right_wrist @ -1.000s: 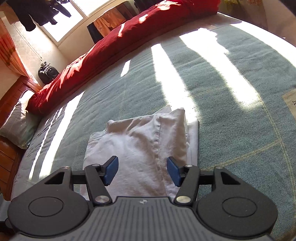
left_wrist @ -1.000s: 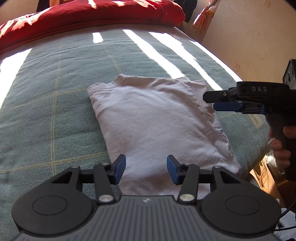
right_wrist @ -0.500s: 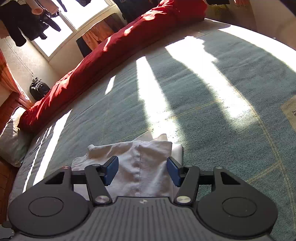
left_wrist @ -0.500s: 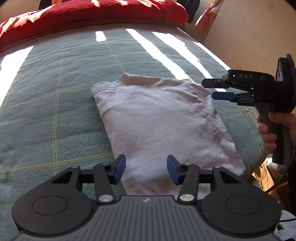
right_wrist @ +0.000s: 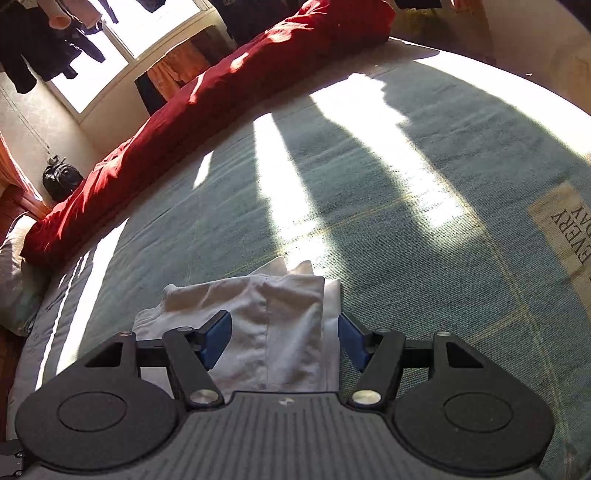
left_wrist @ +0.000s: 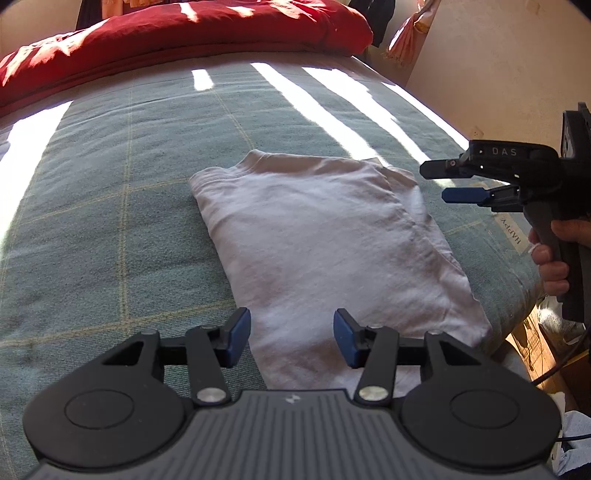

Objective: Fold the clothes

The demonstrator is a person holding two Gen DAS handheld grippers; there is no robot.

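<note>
Folded white shirt [left_wrist: 325,243] on a green bed cover [left_wrist: 110,206], both grippers off it.

The shirt lies flat, folded into a rough rectangle, near the edge of the bed cover closest to the person, with sunlight stripes crossing the cover beyond it and a red duvet [left_wrist: 177,33] heaped along the far edge. The left gripper [left_wrist: 291,338] hovers over the shirt's near end, its jaws partly apart with nothing between the blue pads. The right gripper [left_wrist: 436,181] is held by a hand [left_wrist: 554,258] just off the shirt's right side; its jaws are opening and grip nothing. In its own view, the shirt's folded corner shows behind the gap between its pads [right_wrist: 218,339], untouched.
</note>
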